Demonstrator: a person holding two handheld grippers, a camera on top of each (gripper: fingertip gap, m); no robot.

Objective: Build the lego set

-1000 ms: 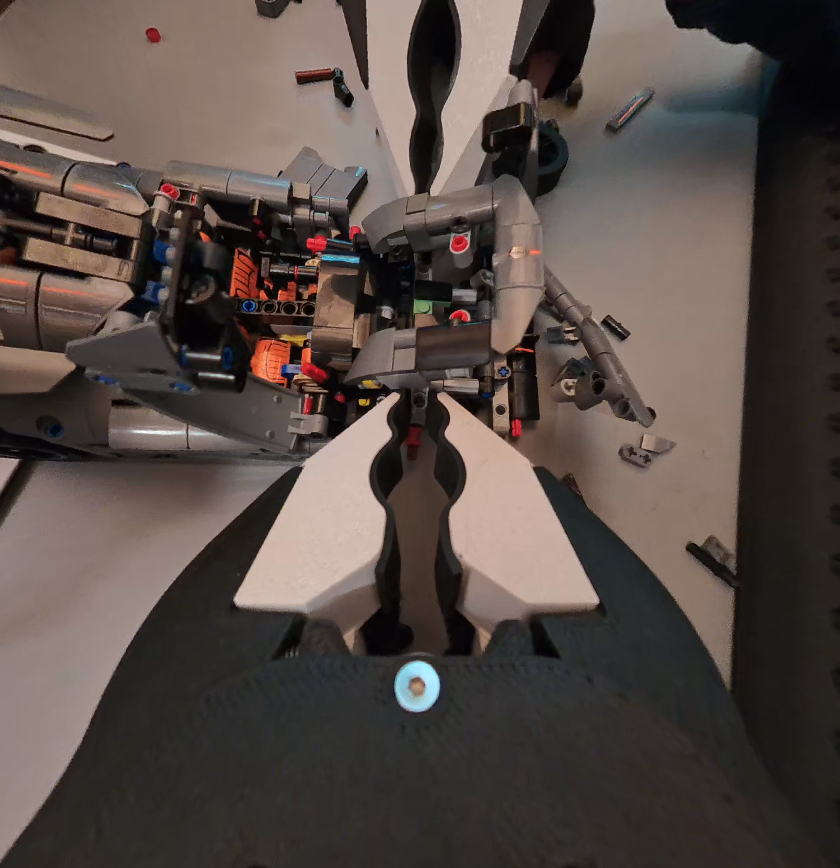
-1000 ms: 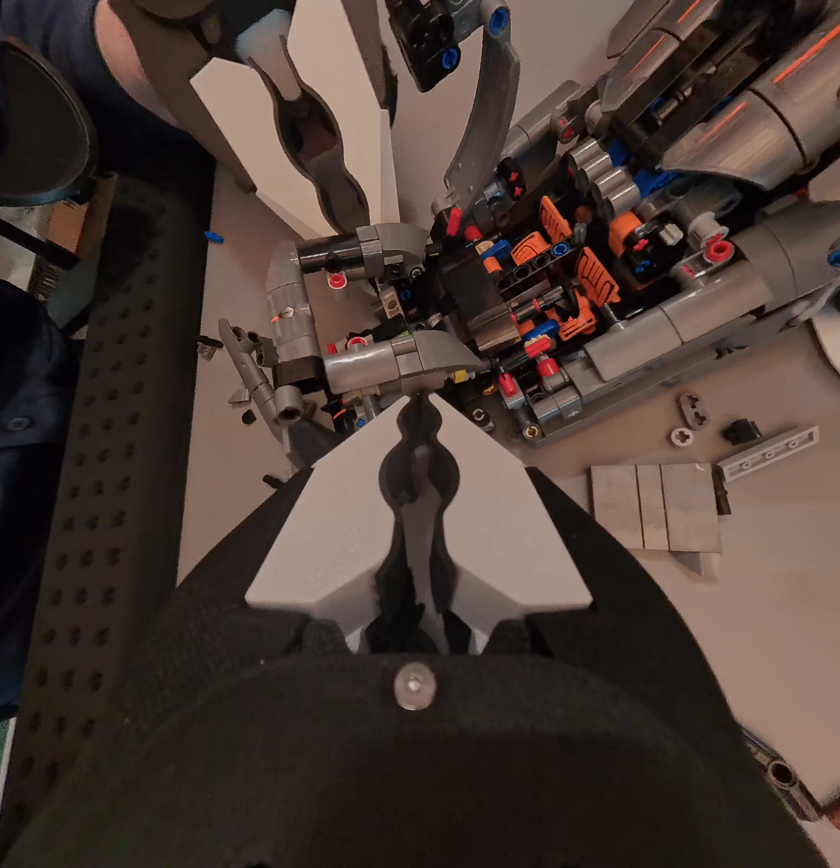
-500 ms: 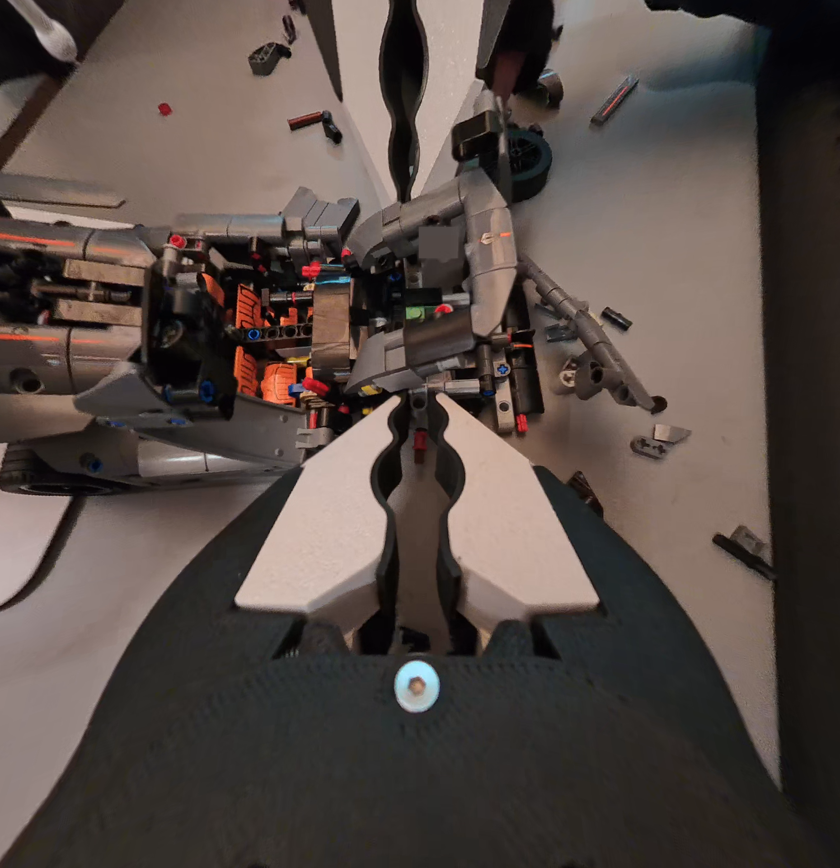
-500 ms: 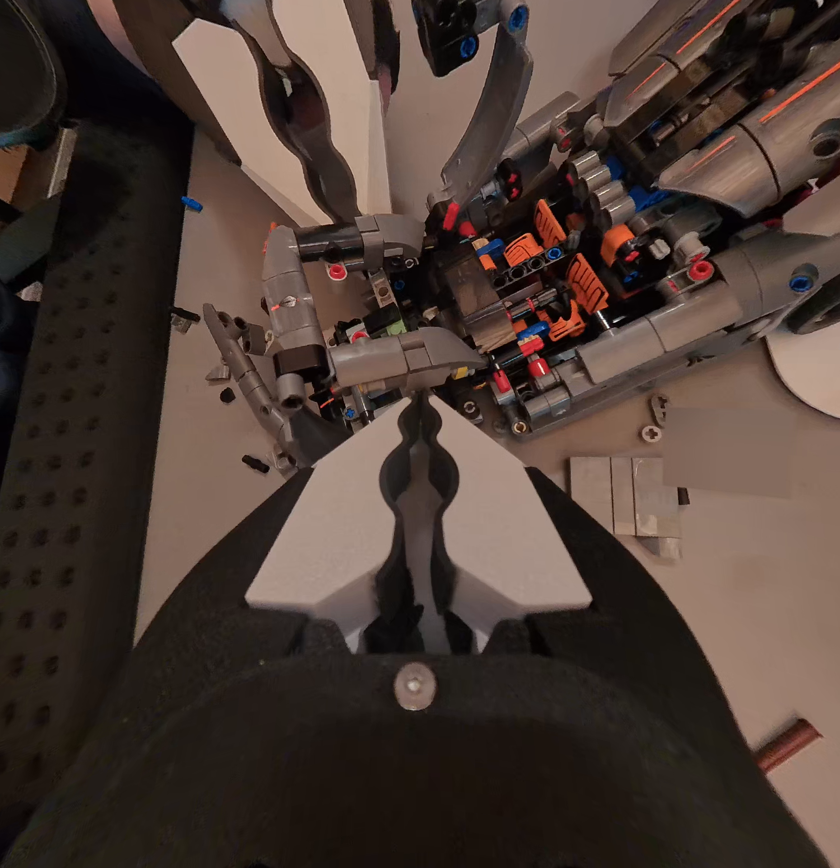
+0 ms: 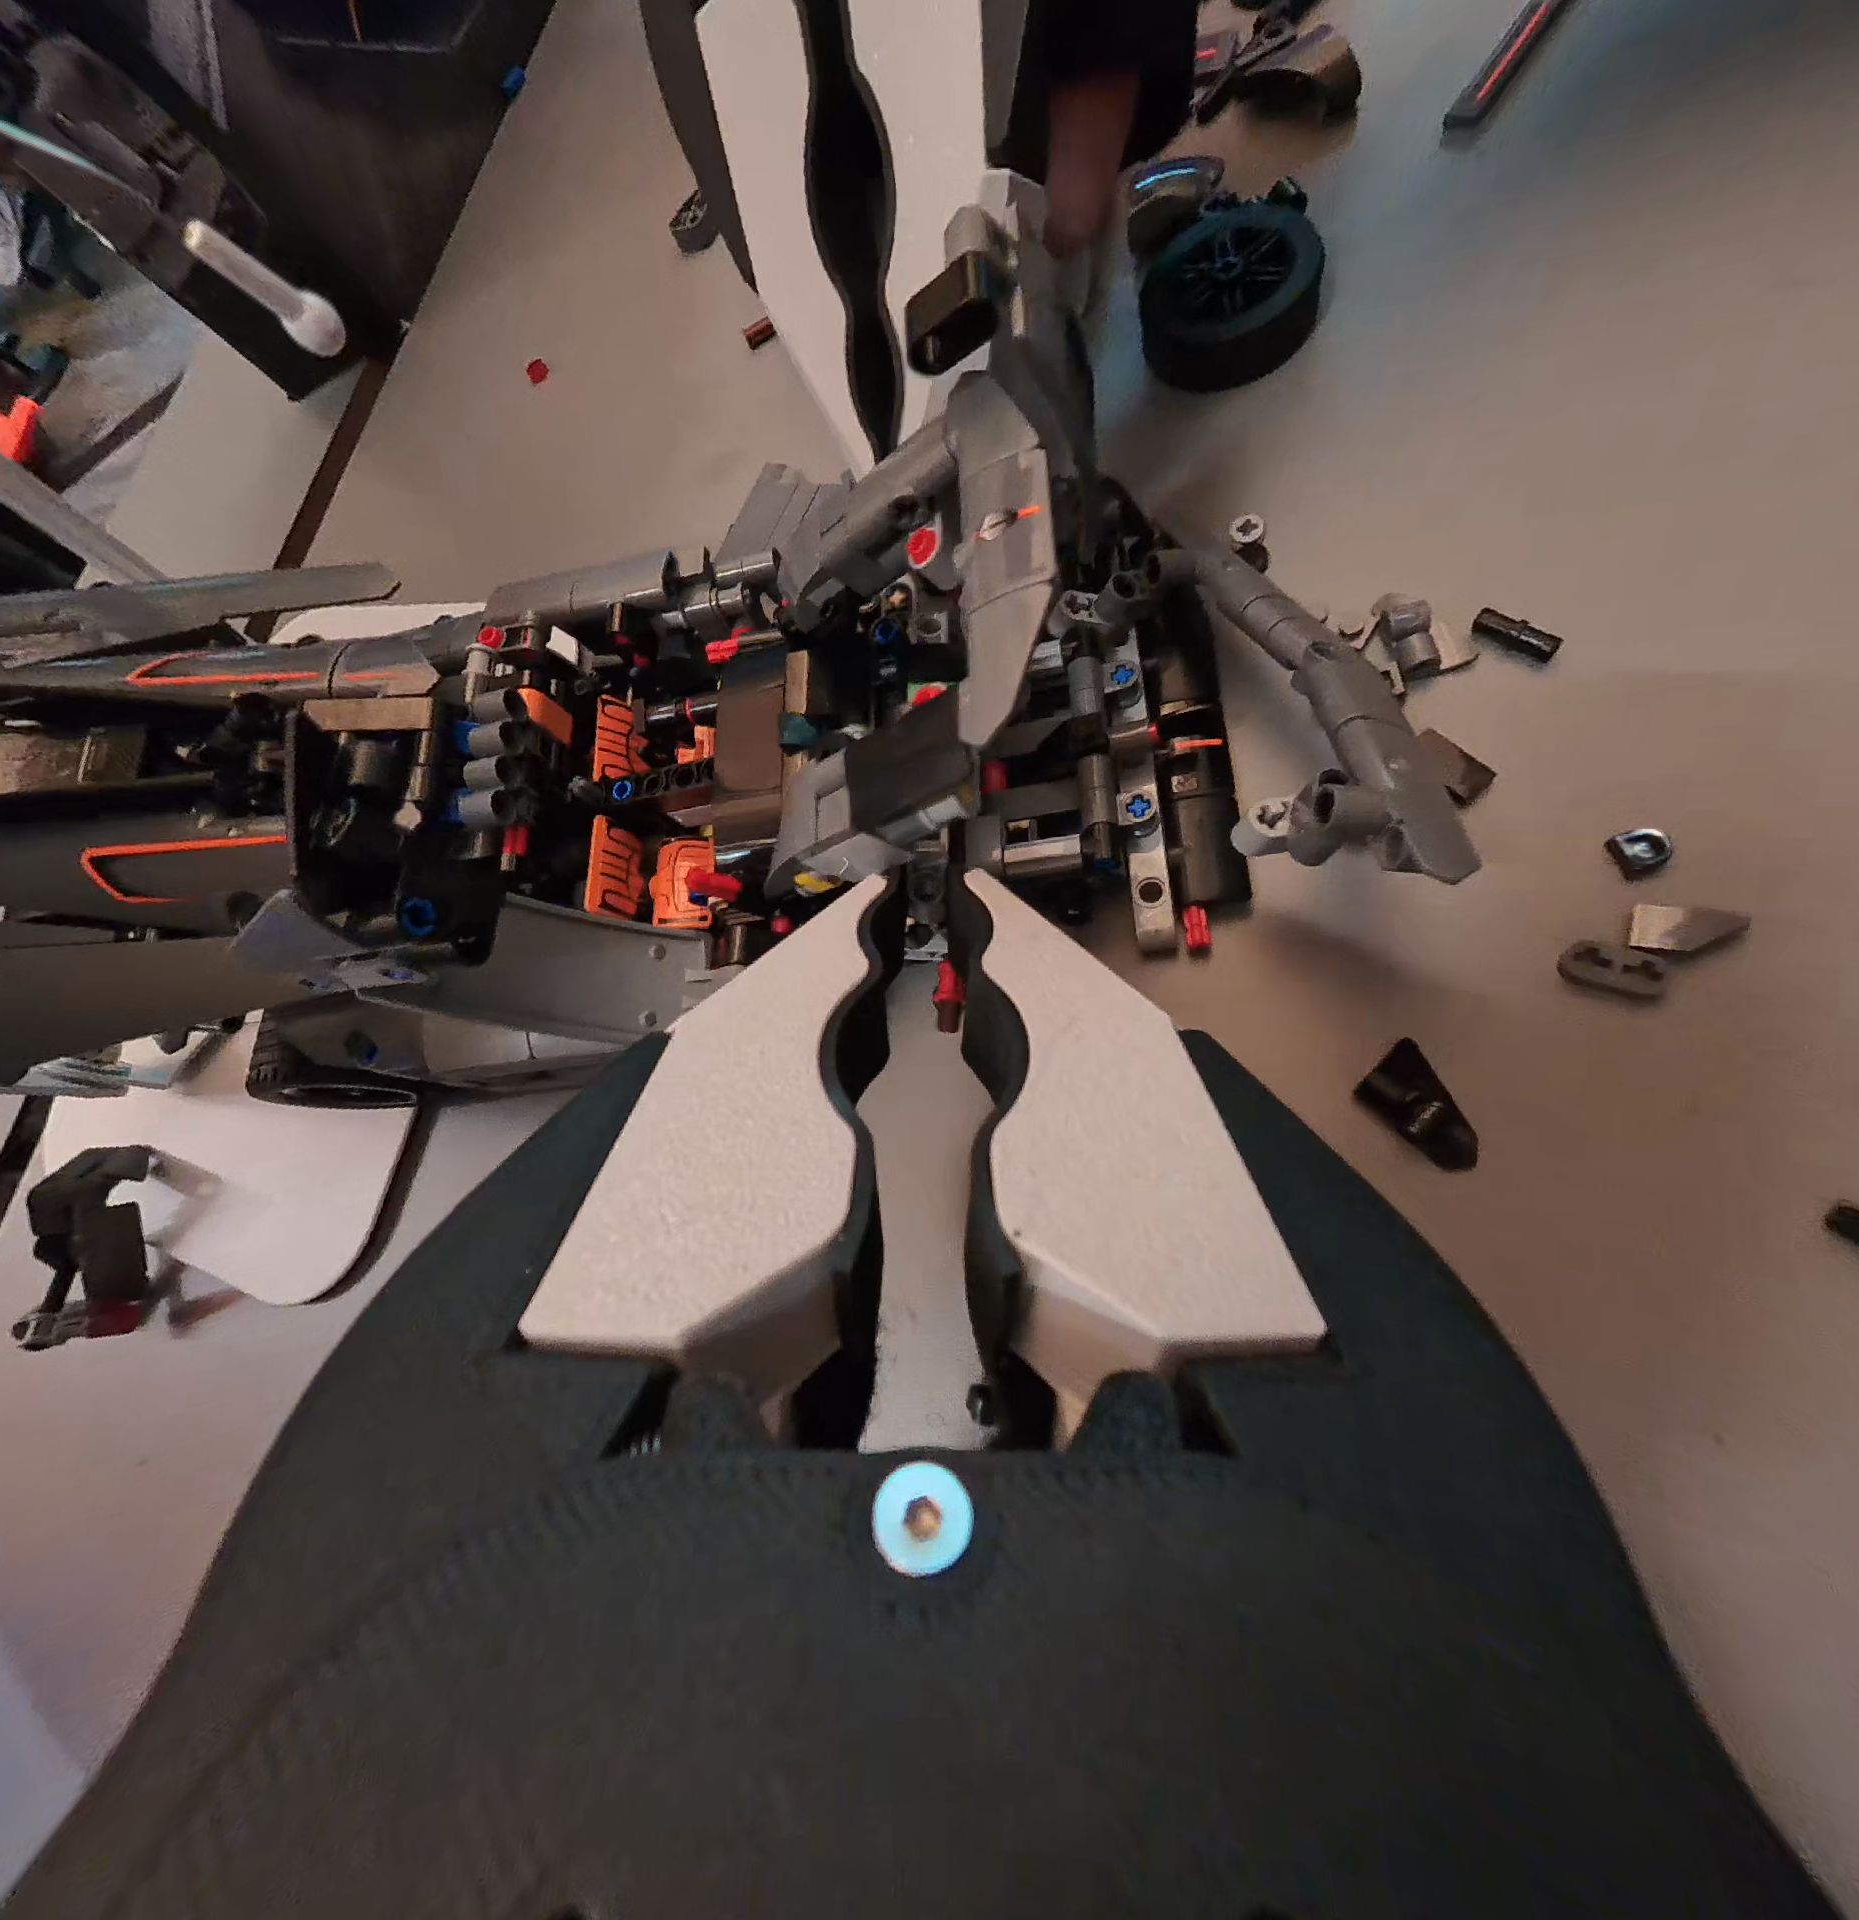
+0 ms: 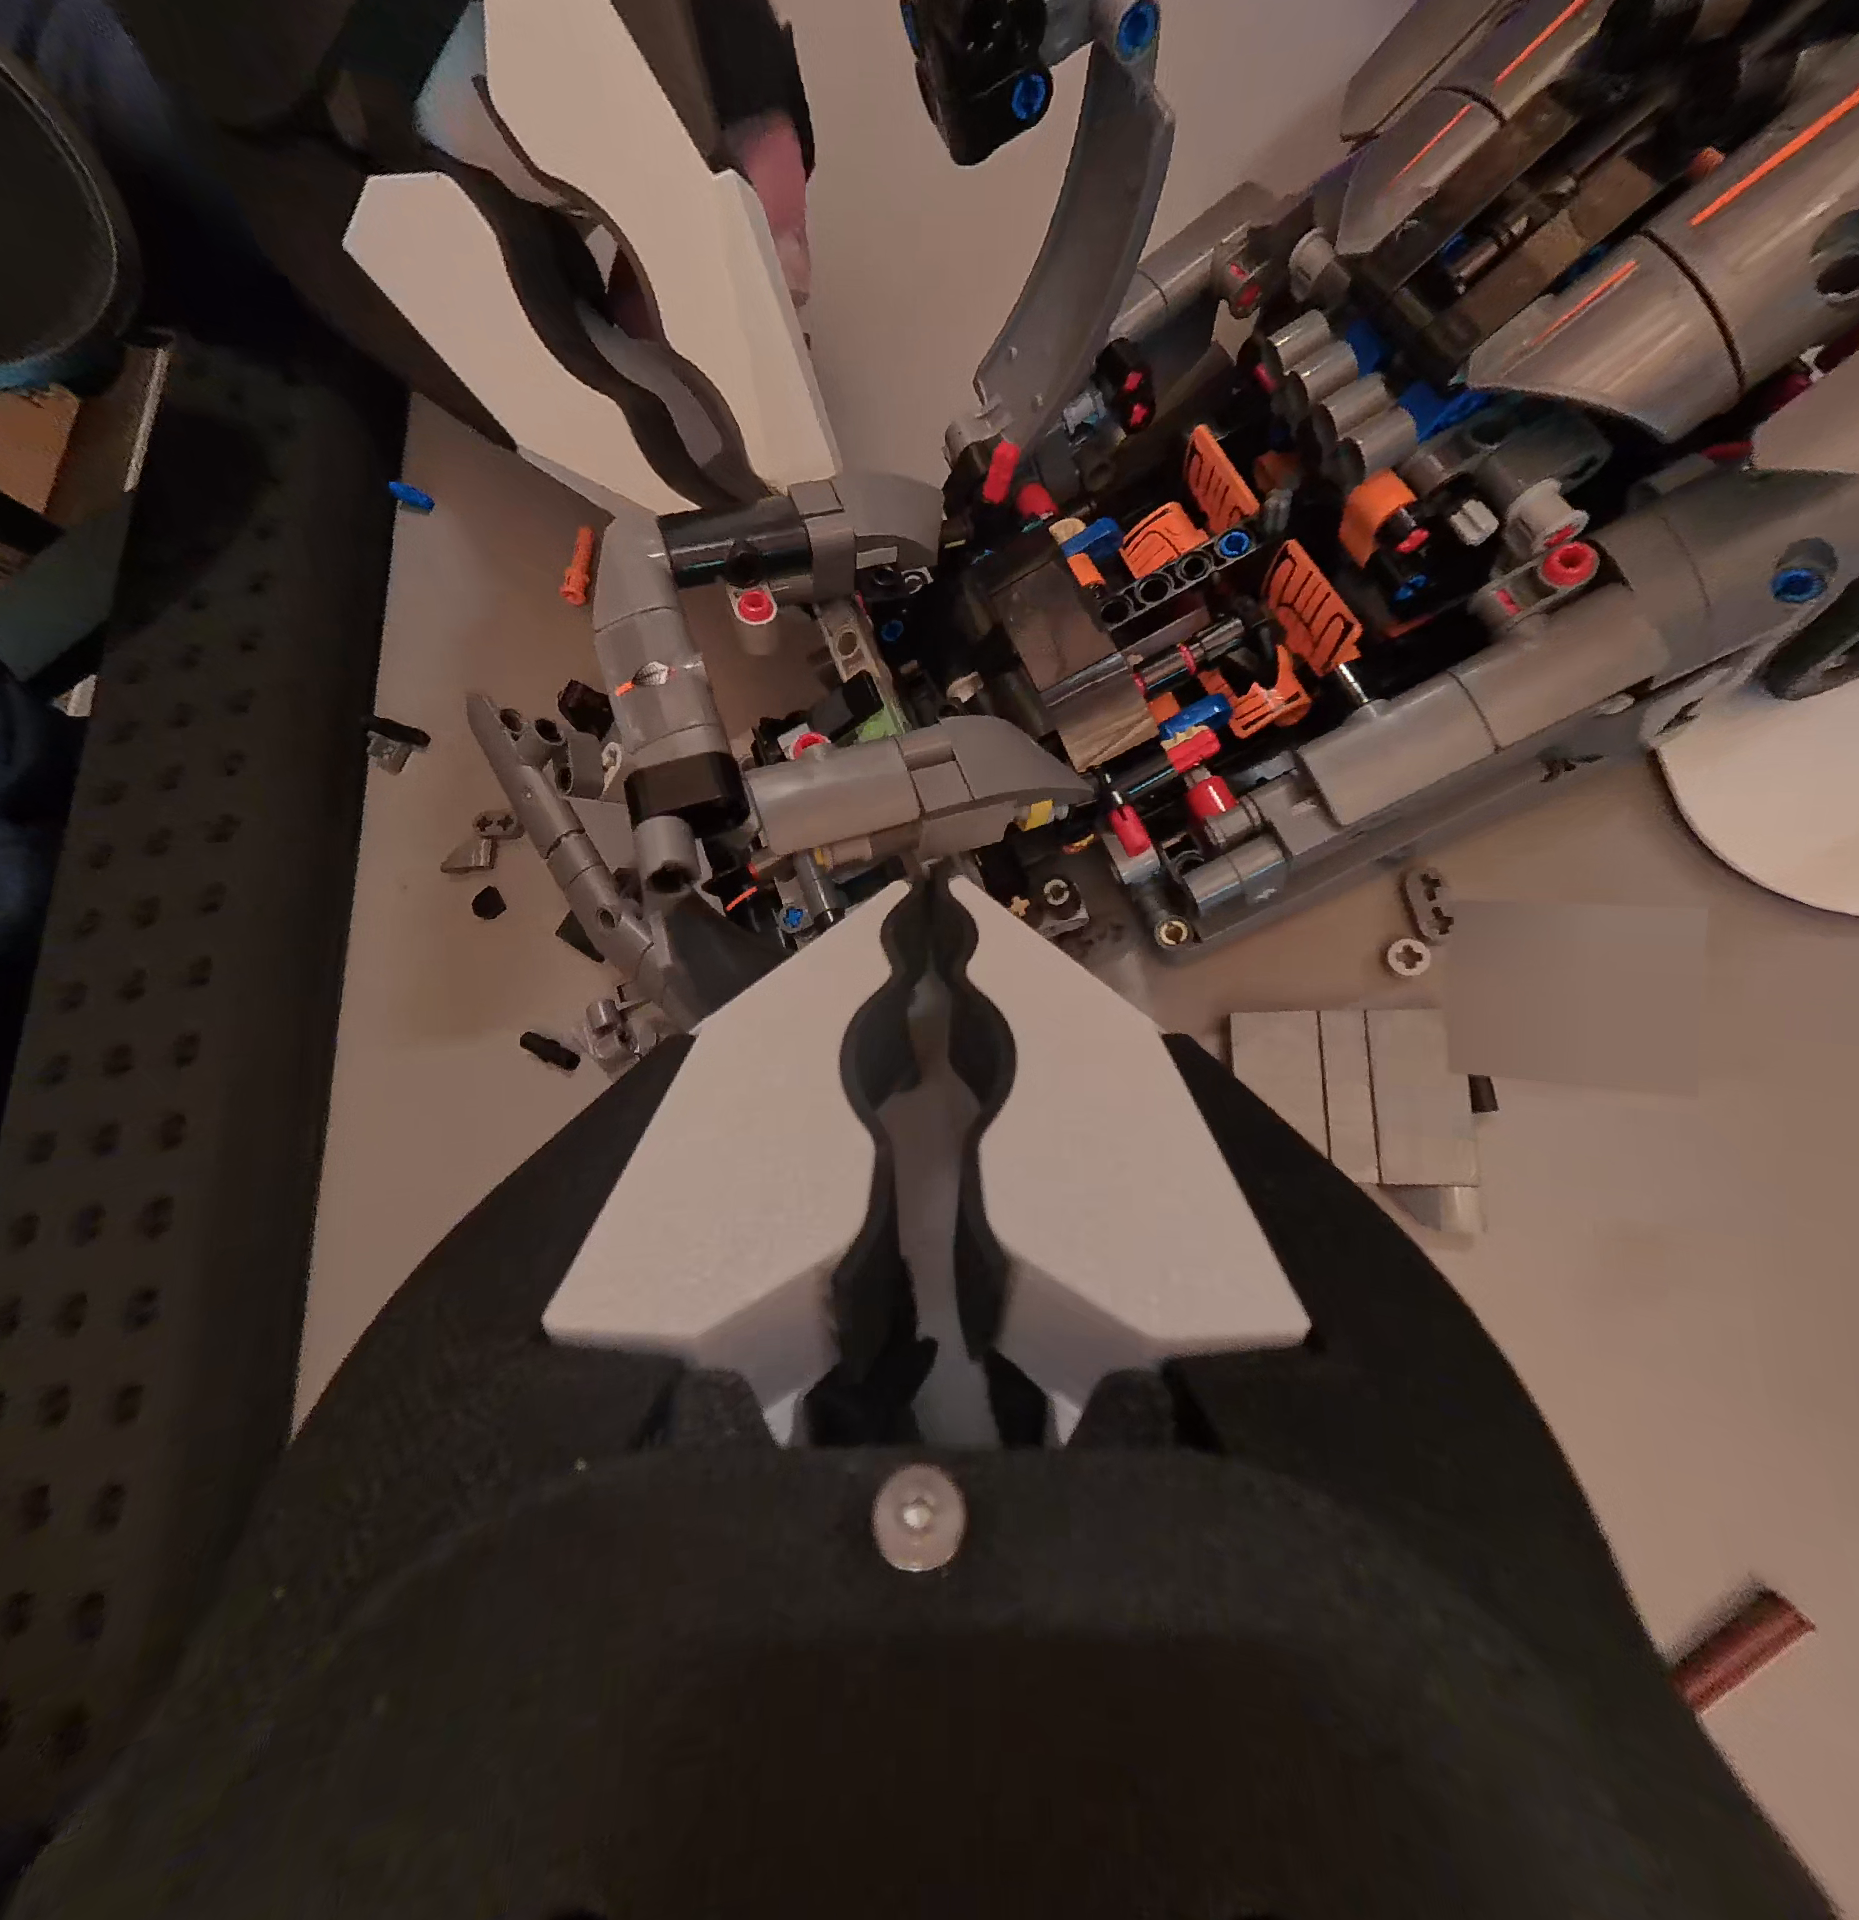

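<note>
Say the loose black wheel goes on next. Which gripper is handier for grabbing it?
Right, probably. The wheel lies just beside the right gripper, while the left gripper sits on the far side of the car from it.

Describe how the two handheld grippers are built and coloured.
Both match: the left gripper and right gripper each have two pale grey wedge-shaped fingers lined with wavy black pads, on a textured black body with one central screw. No cables show.
</note>
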